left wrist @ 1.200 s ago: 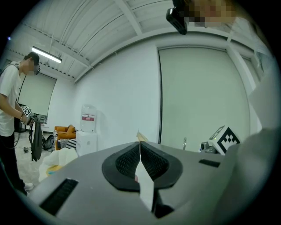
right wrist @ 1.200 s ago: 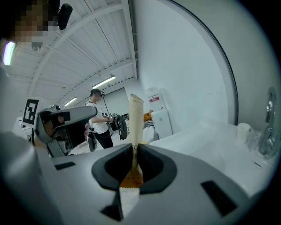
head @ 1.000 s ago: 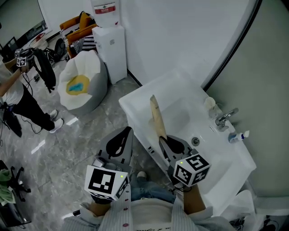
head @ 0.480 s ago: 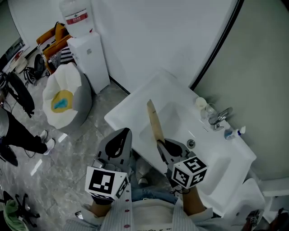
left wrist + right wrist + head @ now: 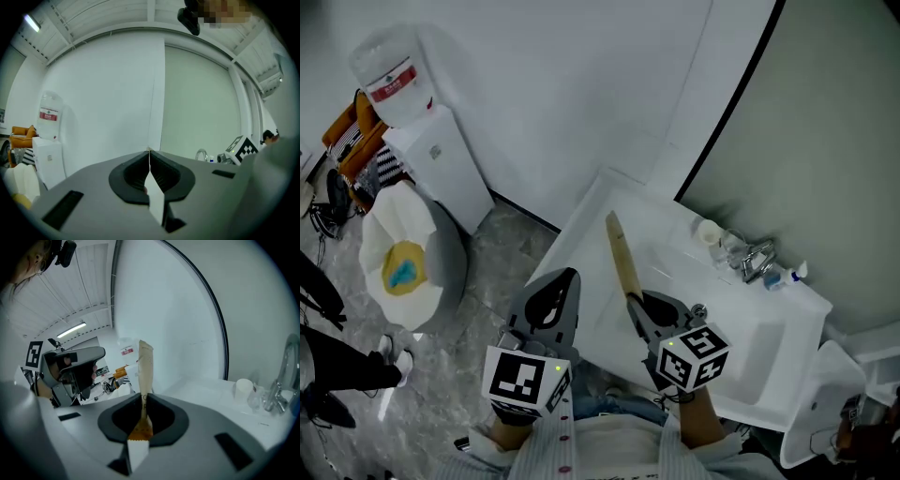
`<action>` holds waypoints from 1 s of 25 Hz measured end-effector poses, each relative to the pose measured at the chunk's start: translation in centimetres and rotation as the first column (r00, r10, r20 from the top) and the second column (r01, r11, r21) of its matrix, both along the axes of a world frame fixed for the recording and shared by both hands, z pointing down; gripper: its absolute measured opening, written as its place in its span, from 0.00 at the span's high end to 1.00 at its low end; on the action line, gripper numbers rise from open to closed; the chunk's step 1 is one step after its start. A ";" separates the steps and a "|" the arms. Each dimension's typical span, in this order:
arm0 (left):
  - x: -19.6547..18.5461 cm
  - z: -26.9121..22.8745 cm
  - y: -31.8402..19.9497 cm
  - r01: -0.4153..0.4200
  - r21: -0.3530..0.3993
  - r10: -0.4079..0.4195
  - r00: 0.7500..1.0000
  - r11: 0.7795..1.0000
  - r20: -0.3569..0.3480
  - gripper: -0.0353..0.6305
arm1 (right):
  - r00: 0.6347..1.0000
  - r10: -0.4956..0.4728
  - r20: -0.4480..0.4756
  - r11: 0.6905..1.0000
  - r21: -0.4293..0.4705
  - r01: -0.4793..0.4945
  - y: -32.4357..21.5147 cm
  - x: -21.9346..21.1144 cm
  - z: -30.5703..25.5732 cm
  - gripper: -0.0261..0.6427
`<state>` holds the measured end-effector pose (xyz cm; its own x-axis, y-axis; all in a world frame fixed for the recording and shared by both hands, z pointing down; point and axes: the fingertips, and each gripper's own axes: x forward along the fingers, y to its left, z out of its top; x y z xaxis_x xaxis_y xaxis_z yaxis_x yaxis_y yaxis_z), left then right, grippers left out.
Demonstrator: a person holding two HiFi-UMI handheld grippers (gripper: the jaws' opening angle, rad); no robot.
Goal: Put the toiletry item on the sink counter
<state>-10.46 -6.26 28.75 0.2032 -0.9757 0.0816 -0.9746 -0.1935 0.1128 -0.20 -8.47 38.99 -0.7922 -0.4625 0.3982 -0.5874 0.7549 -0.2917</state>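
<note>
The white sink counter fills the right half of the head view, and nothing from this task lies on it yet.

The right hand-held gripper is over the counter's near edge. Its jaws are clamped on the lower end of the toiletry item, a long, flat, tan packet, possibly a sachet or tube; the print is too small to read. In the right gripper view the packet rises from between the pads and leans up and away, clear of any surface.

The left hand-held gripper hangs beside it, off the counter's edge and over the floor. Its jaws are pressed together with nothing between them, as the left gripper view shows.

At the back of the counter stand the faucet, a pale cup and a small blue-and-white bottle, all well apart from the packet.

The pick-up and most of the carry look done. What remains is to lower the packet onto bare counter, likely the open stretch in front of the cup, then part the jaws and draw back.
</note>
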 end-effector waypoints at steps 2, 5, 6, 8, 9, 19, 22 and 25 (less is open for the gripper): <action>-1.0 0.0 -1.4 -0.036 -0.002 0.036 0.999 0.999 -0.002 0.92 | 0.999 0.032 -0.004 0.999 0.001 -0.032 -1.0 -0.9 -0.2 0.90; -2.1 0.1 -3.1 -0.091 -0.001 0.091 0.996 0.996 -0.006 0.92 | 0.996 0.084 -0.004 0.996 0.008 -0.084 -2.3 -2.0 -0.4 0.90; -2.4 0.1 -3.7 -0.110 0.000 0.110 0.994 0.994 -0.006 0.92 | 0.995 0.103 -0.004 0.995 0.012 -0.103 -2.7 -2.2 -0.4 0.90; -2.7 0.2 -4.7 -0.152 0.004 0.152 0.988 0.988 -0.005 0.92 | 0.990 0.142 -0.001 0.990 0.015 -0.142 -3.4 -2.5 -0.4 0.90; -2.7 0.3 -5.2 -0.175 0.004 0.175 0.985 0.985 -0.003 0.92 | 0.986 0.164 0.001 0.986 0.016 -0.164 -3.6 -2.6 -0.4 0.90; -2.2 1.0 -8.1 -0.351 0.010 0.351 0.936 0.936 0.011 0.92 | 0.945 0.328 0.005 0.944 0.041 -0.328 -5.2 -2.4 -0.1 0.90; -2.2 1.3 -8.7 -0.371 0.008 0.371 0.929 0.928 0.007 0.92 | 0.938 0.346 0.002 0.937 0.046 -0.346 -5.3 -2.6 -0.1 0.90; -2.0 1.4 -9.1 -0.388 0.006 0.388 0.922 0.922 0.003 0.92 | 0.932 0.362 0.001 0.931 0.049 -0.361 -5.6 -2.5 -0.2 0.90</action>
<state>-12.49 -15.38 30.16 0.5655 -0.8212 0.0761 -0.8234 -0.5570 0.1084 -2.72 -14.03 38.84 -0.5647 -0.7358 0.3738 -0.8253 0.5039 -0.2548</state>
